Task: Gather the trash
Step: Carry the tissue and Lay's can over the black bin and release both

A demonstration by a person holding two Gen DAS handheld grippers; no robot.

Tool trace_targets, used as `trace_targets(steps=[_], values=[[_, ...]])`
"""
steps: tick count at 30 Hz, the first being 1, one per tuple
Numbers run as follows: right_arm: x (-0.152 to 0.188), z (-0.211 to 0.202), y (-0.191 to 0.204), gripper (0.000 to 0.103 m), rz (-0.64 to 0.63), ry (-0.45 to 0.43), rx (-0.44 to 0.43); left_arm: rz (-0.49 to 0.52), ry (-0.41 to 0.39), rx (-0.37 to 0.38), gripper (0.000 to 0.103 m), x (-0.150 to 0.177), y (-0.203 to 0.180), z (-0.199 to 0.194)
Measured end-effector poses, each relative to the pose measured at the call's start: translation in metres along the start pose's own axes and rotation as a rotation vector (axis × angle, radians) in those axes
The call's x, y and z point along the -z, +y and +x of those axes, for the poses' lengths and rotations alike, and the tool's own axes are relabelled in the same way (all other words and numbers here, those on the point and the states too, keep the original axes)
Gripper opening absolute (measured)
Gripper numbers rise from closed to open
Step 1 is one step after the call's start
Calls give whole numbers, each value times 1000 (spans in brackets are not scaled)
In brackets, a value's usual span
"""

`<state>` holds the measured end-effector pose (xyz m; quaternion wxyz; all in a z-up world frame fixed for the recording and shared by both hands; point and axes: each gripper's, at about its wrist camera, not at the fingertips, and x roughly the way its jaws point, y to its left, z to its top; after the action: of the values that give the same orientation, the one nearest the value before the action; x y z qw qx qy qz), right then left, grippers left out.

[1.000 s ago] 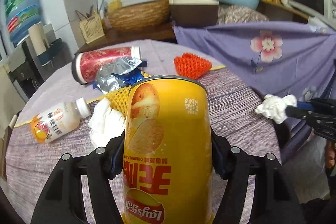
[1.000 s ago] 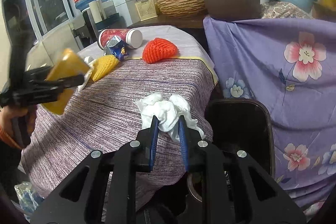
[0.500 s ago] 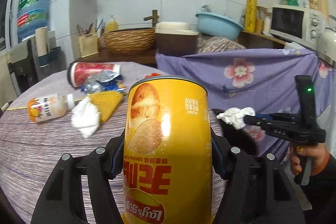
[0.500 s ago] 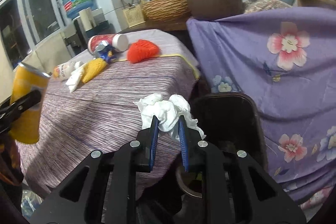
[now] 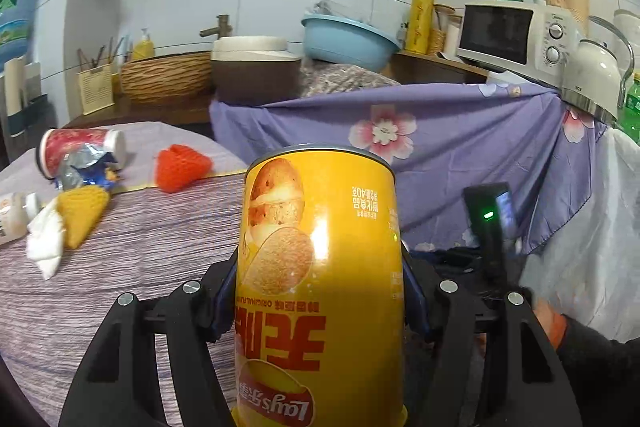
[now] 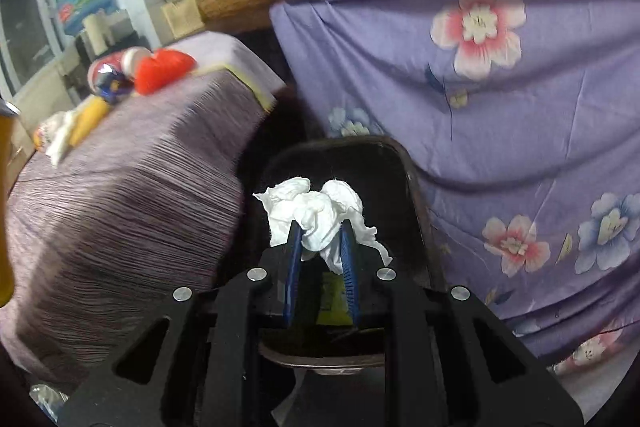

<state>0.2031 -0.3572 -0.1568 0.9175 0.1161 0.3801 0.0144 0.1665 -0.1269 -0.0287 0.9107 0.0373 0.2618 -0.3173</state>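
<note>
My left gripper (image 5: 320,291) is shut on a yellow Lay's chip can (image 5: 320,267), held upright beyond the table's right edge. My right gripper (image 6: 320,239) is shut on a crumpled white tissue (image 6: 316,211), held over the open black trash bin (image 6: 416,187) beside the table. The right gripper's body (image 5: 488,223) shows in the left wrist view. On the table lie a red can (image 5: 80,147), a foil wrapper (image 5: 80,167), an orange foam net (image 5: 180,167), a yellow foam net (image 5: 80,215), a white tissue (image 5: 44,243) and a small bottle (image 5: 12,215).
A purple flowered cloth (image 6: 500,87) hangs right behind the bin. The striped tablecloth (image 6: 120,207) drops close to the bin's left side. A microwave (image 5: 516,39) and kettle (image 5: 592,79) stand at the right; a basket (image 5: 164,79) and basin (image 5: 348,39) stand on the back counter.
Both grippers have swung right, away from the table. The tissue in my right gripper now hangs over the bin opening. The chip can stays gripped.
</note>
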Motion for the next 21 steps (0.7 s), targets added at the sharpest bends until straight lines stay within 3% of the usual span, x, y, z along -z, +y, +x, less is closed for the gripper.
trace_targets(steps=[3, 7, 12, 21], values=[[7, 24, -12, 24, 34, 35, -8, 19, 19, 20, 65, 2, -13, 13], [16, 46, -22, 45, 55, 68, 25, 20, 65, 44, 65, 10, -23, 34], [22, 39, -29, 45, 73, 58, 47, 11, 131, 51, 65, 23, -30, 60], [22, -10, -65, 51, 146, -18, 124, 54, 254, 80, 65, 47, -57, 121]])
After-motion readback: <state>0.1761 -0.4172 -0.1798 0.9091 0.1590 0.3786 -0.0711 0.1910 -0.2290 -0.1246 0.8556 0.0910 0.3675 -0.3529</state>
